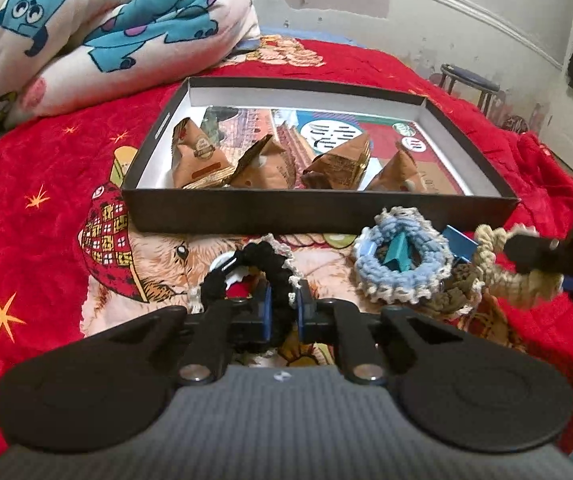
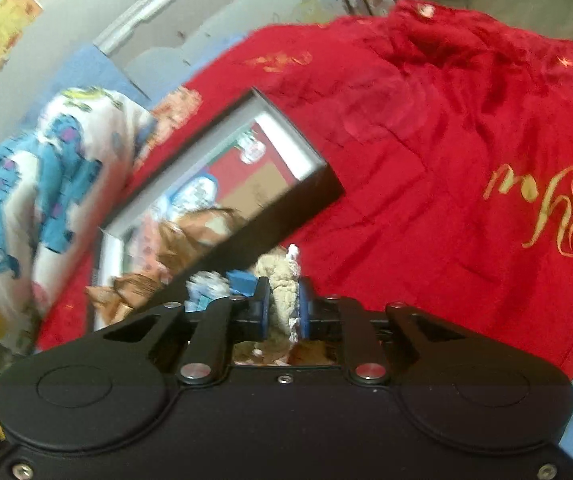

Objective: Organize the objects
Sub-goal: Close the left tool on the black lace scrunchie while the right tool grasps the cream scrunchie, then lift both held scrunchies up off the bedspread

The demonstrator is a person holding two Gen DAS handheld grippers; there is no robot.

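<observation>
left gripper [image 1: 284, 310] clamped a black crocheted scrunchie [image 1: 264, 264]; right gripper [image 2: 282, 310] clamped a beige crocheted scrunchie [image 2: 280, 284], near the red blanket's [image 1: 46, 168] front edge.

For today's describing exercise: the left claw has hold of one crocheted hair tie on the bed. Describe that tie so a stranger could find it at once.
Start at the shallow black box on the red blanket; a row of crocheted hair ties lies along its near wall. The one meant is the black hair tie at the left end, pinched in the left claw. It alone is black; its neighbours are the light blue hair tie and the beige hair tie.
</observation>
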